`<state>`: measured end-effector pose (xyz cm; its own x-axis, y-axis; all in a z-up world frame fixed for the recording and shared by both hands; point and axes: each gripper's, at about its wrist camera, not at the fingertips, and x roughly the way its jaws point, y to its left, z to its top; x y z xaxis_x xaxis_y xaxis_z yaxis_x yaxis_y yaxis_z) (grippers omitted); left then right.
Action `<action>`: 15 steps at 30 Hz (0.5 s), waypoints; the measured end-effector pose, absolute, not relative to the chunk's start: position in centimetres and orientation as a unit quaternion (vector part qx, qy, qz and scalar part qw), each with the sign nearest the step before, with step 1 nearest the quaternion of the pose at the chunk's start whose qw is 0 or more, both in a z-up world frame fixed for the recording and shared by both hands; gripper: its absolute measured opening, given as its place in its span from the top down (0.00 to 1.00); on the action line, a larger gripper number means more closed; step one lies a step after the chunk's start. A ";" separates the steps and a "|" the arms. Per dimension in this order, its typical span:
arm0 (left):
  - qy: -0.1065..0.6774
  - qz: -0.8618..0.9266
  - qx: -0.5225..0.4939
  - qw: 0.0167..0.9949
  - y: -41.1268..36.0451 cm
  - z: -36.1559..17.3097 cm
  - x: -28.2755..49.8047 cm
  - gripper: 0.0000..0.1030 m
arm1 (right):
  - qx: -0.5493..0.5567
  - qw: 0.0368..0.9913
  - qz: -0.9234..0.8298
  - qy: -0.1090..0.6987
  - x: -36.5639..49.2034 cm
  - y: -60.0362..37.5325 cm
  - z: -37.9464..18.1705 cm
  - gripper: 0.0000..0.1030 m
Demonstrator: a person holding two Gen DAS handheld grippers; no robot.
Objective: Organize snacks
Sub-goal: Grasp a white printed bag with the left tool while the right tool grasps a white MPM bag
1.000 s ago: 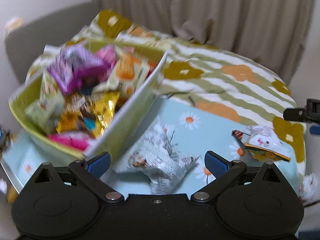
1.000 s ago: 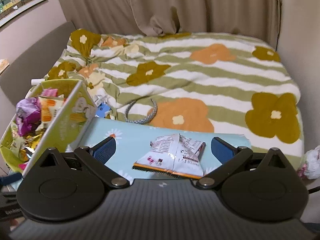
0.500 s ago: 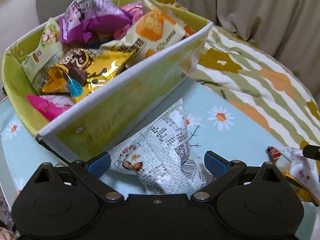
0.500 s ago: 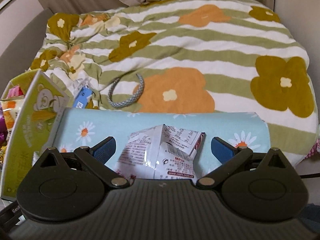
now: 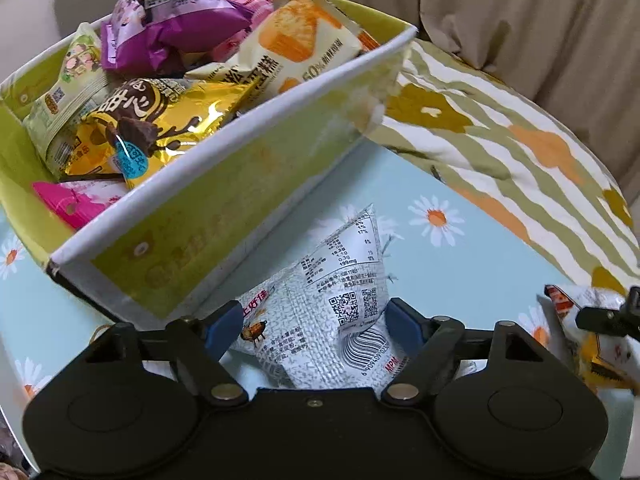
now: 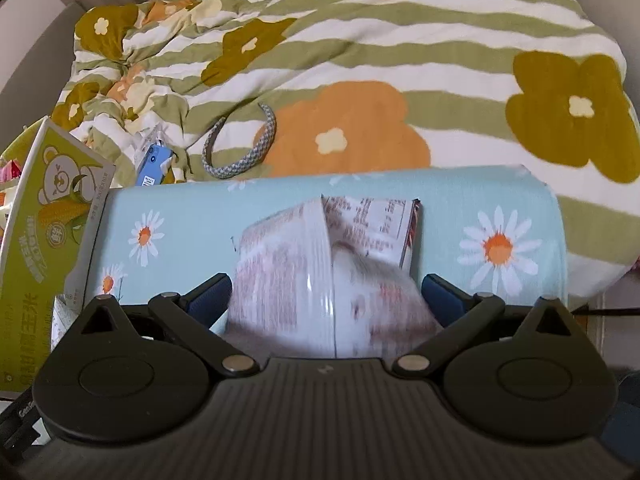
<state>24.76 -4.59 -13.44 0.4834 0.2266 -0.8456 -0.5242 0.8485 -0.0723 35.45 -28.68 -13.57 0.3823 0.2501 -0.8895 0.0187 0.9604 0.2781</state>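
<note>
**So, two grippers, two snack packs, one stuffed box**

Basically each gripper has one packet between its fingers. The left gripper [image 5: 314, 324] has both blue pads pressed against a silvery grey snack pack [image 5: 328, 304] with QR codes and a barcode, so it's clamped on it, right beside the green box [image 5: 224, 208] on the daisy tablecloth [image 5: 460, 256]. That box holds at least six packets: one purple [image 5: 168, 12], one gold [image 5: 160, 120], one cream-and-orange [image 5: 296, 48], one pale green [image 5: 68, 92], and two pink ones. The right gripper [image 6: 326, 296] is closed narrow on one white pack [image 6: 320, 264], blurry, sitting at the table's middle. One braided hairband [image 6: 244, 148] lies on the flowered blanket [image 6: 360, 60] behind.
</note>
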 end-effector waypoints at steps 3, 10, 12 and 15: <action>0.461 0.217 -0.168 0.844 -4.5 -13.7 24.1 0.21 | 0.125 0.823 0.071 0.550 35.3 -28.9 -13.7 0.00; 0.468 0.201 -0.168 0.844 -4.7 -13.8 23.2 0.26 | 0.117 0.827 0.085 0.543 35.1 -28.8 -13.9 0.02; 0.461 0.197 -0.168 0.849 -4.6 -13.5 23.0 0.34 | 0.116 0.826 0.087 0.544 34.9 -28.6 -14.0 0.03; 0.457 0.190 -0.151 0.856 -4.6 -12.8 22.8 0.49 | 0.106 0.832 0.091 0.537 34.4 -28.4 -13.9 0.09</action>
